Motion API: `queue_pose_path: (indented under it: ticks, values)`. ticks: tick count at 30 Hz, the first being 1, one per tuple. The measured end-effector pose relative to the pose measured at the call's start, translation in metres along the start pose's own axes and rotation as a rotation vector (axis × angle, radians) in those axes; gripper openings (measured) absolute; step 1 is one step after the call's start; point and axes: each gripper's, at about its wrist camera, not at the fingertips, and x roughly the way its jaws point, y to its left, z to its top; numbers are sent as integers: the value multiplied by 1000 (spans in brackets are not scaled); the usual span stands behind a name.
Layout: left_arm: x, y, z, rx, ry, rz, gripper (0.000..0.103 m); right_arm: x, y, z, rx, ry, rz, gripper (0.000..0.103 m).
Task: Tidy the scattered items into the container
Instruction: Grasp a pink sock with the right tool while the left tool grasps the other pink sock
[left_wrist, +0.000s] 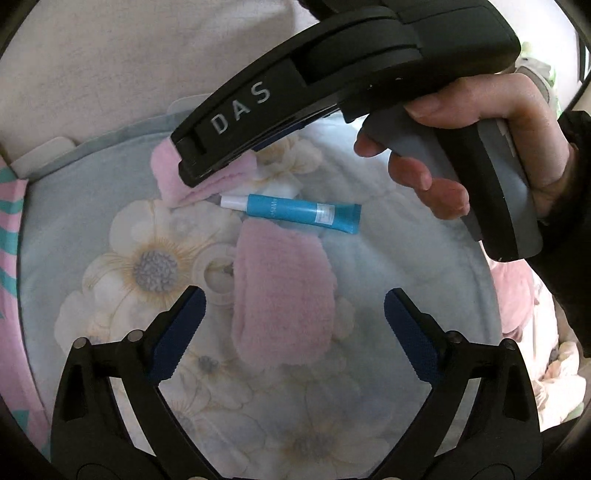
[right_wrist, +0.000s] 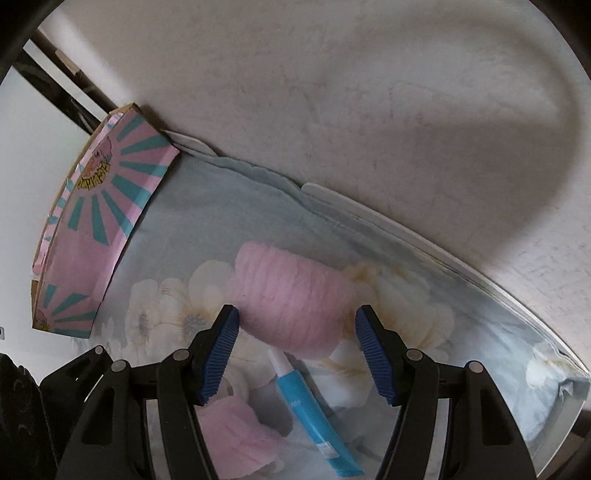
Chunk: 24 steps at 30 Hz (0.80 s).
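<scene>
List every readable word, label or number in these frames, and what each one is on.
"DAS": white letters on the side of the right gripper.
Blue tube: small print and a pale label, too blurred to read.
Pink and teal box: a yellow emblem, its lettering illegible.

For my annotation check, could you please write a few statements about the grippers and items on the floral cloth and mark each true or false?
1. The right gripper is open, its fingers either side of a pink fluffy sock. True.
2. The blue tube stands upright on its cap. False: it lies flat on the floral cloth.
3. The left gripper is shut on the tube. False: it is open and holds nothing, with a second pink sock lying ahead between its fingers.
4. A pink and teal box sits at the edge of the cloth. True.
5. The tube's cap is white. True.
</scene>
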Motion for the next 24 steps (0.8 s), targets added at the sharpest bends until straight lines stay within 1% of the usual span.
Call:
queue_pose_path:
  ticks: [1,2,3,4,5,6,7,8,9,10,11,13,20,24]
  values:
    - [1,-1,0,2,-2,1,95,1,0,0,-1,-3,0,61]
    - [1,-2,-1,5,-3,3,91,2,0,0,-2,-8,7,61]
    - [2,-2,-2,10,-3,4,82,2,-1,0,-2,-10,10,61]
    - [4,-4,-3,17,4,7,76,3,-1,-1,-4,-14,12,61]
    - [7,-5,-4,24,18,17,66,4,0,0,-5,-15,11,61]
    - [7,-6,-5,36,12,28,61,4,1,0,-10,-21,6,61]
    - [7,-9,-6,51,9,39,55,4,2,0,-19,-28,-1,53]
    - [7,-10,-6,62,12,54,47,7,4,1,-26,-30,-5,47]
    - [8,-10,-7,66,14,62,43,7,4,1,-30,-31,-13,43]
    - [8,-10,-7,66,12,66,42,6,5,1,-34,-37,-19,38]
    - [7,-9,-8,59,12,64,39,5,5,1,-33,-46,-23,36]
    - [5,-7,-9,46,12,64,37,2,4,2,-24,-59,-23,31]
    - [-16,-11,-11,47,-13,49,36,-18,2,3,25,-98,-42,28]
    - [-39,-12,-10,55,-15,45,36,-44,5,3,52,-131,-41,28]
